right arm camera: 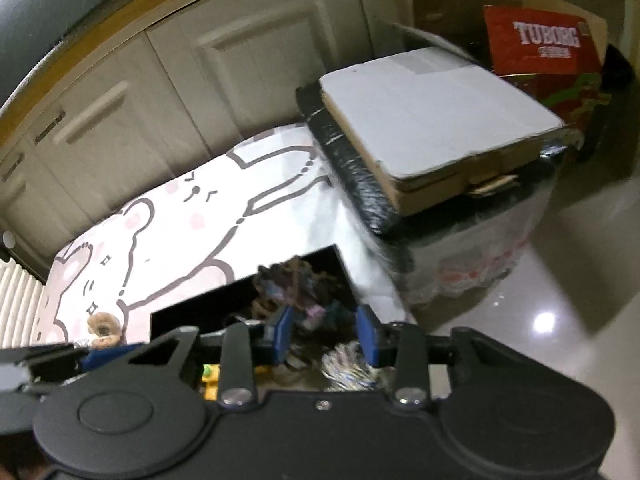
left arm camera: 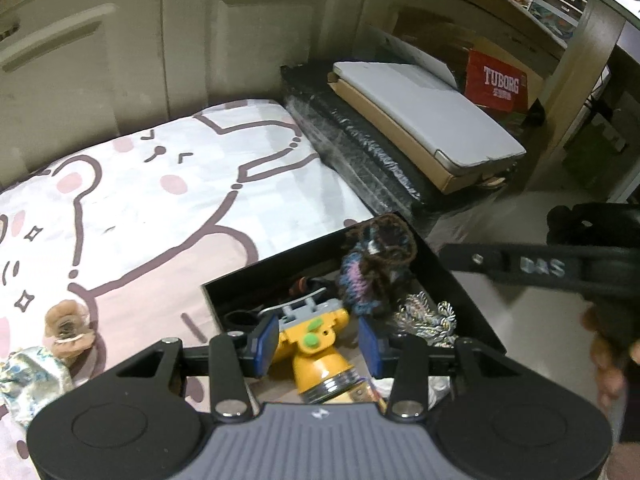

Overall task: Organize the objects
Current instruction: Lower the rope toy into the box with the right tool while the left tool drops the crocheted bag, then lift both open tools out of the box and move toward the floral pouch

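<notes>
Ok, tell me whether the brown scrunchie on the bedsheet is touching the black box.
Apart. The left wrist view shows the brown scrunchie lying on the bedsheet well left of the black box, with bare sheet between them.

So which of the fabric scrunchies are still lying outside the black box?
The brown scrunchie and the silvery patterned one, both on the cartoon sheet left of the black box.

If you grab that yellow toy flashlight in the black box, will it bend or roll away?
The yellow toy flashlight looks like hard plastic, so it probably stays stiff. Its round silver end might let it roll on the cloth. Inside the black box, crowded by the yarn bundle, it likely stays put.
</notes>
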Demonstrator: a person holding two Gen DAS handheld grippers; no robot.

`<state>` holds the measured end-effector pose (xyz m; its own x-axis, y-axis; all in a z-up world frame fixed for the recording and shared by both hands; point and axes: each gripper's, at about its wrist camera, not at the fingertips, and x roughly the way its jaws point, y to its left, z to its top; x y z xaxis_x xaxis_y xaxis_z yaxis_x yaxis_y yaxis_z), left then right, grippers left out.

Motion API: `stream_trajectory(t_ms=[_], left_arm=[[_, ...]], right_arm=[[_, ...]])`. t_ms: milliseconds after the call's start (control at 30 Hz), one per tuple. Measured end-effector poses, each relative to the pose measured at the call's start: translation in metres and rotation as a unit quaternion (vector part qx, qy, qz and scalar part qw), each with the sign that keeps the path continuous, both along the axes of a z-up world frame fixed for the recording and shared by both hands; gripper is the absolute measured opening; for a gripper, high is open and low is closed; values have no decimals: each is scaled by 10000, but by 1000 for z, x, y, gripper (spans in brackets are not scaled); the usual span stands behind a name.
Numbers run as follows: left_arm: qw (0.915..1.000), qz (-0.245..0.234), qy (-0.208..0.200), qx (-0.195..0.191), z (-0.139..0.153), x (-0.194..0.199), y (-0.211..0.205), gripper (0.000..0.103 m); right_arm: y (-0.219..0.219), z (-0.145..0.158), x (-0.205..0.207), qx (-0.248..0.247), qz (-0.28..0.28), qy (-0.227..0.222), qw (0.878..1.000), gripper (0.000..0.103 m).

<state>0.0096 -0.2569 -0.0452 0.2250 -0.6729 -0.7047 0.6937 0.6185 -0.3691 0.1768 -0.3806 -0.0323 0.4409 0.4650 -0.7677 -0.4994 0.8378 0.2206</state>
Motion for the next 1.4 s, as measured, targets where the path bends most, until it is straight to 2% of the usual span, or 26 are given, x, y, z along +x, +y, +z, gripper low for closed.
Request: stream_trajectory(t_ms=[200, 367, 500, 833, 1100, 1400], left_arm=[[9999, -76, -10, 100, -5, 2, 6, 44], [9997, -188, -34, 149, -10, 2, 3, 44], [9997, -187, -31, 173, -13, 4, 3, 44], [9997, 45, -111, 231, -5, 3, 13, 44], [9991, 268, -270, 199, 16, -9, 29, 44], [9969, 631, -442, 160, 43, -25, 50, 44]], right_arm=[[32, -21, 6, -231, 125, 62, 9996, 30], [48, -46, 10, -568, 140, 224, 9980, 30], [48, -49, 11, -576, 123, 281, 9979, 31], [32, -9, -12, -238, 293, 162, 9992, 33], [11, 33, -35, 81, 270, -123, 9995, 34], [-8, 67, -62, 100, 334, -415, 9985, 35]])
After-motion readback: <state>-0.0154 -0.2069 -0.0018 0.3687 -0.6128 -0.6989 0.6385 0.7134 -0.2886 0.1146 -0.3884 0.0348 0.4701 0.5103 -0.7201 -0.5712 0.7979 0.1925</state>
